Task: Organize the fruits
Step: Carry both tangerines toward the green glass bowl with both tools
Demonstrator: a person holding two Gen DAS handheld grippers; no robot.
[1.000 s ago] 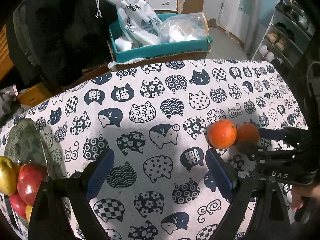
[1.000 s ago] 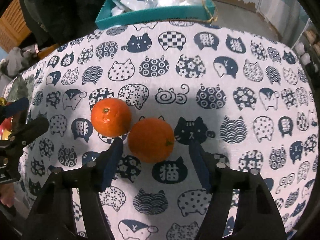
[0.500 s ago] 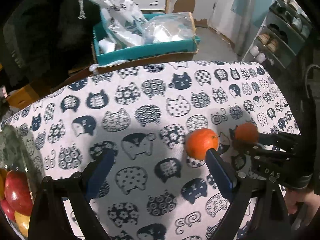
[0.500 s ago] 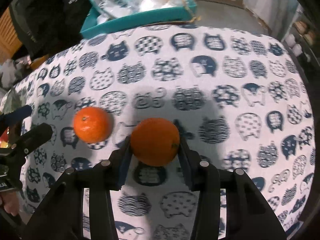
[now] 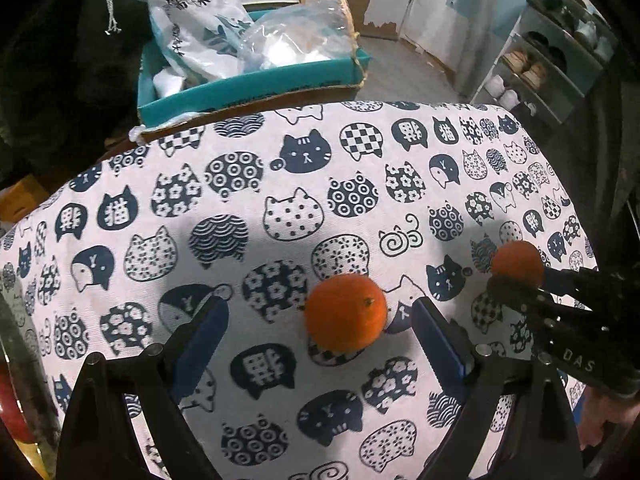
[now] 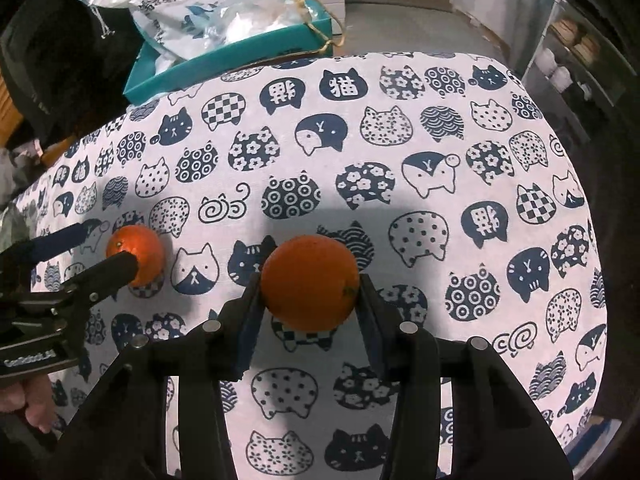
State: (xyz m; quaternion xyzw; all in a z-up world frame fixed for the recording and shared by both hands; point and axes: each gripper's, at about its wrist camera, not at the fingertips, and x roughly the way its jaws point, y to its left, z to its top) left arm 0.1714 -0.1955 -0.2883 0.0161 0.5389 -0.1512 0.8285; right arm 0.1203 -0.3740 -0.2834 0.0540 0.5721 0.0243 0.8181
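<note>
- The right gripper point(image 6: 310, 300) reached level and forward over the counter point(image 6: 500, 168), its jaws closed onto the sides of the larger orange point(image 6: 310, 282); whether that fruit was raised off the cat-print cloth or resting on it could not be told.
- In the left wrist view the same gripper point(image 5: 516, 278) came in from the right edge, a hand point(image 5: 604, 420) showing on its grip, with the held orange point(image 5: 518, 258) at its tip.
- The left gripper point(image 5: 320, 326) pointed forward and low over the counter point(image 5: 280, 152), its jaws spread wide.
- The second orange point(image 5: 345, 312) sat on the cloth between those jaws, nearer the right blue pad and touching neither.
- Seen from the right wrist, that orange point(image 6: 136, 254) lay to the left of the held orange, apart from it, with the left gripper point(image 6: 100, 248) straddling it.
- A teal box point(image 5: 248, 88) of plastic bags point(image 5: 208, 36) stood beyond the counter's far edge from the held orange.
</note>
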